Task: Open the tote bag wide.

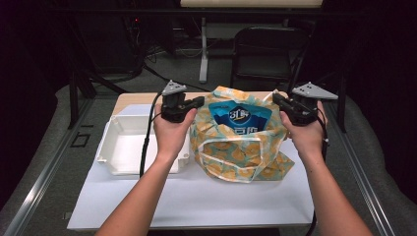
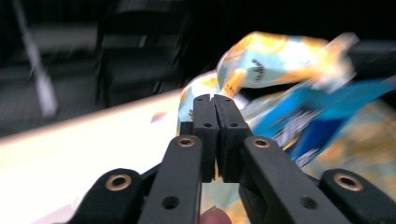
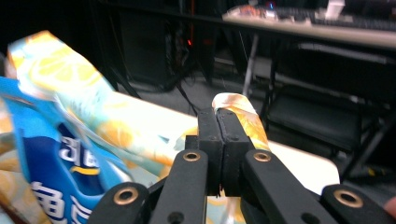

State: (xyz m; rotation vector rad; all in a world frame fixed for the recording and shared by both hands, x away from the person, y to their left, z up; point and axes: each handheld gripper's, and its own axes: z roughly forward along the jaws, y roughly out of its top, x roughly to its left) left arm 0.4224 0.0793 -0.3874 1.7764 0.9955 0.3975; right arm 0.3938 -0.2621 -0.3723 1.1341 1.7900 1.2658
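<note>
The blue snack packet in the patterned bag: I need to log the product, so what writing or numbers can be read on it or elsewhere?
Blue snack packet, standing in the lemon-print bag: large white characters, possibly starting with "3", too blurred to read for sure.
Lemon-print bag: small dark mark in the left gripper view, unreadable.
White tray: no text.

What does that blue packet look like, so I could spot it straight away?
Start at the white table and find the yellow and pale blue patterned bag at its middle, right of the white tray. The blue packet stands inside the bag's open mouth, between the left tool and right tool. It is the one deep blue thing there, with white lettering.
</note>
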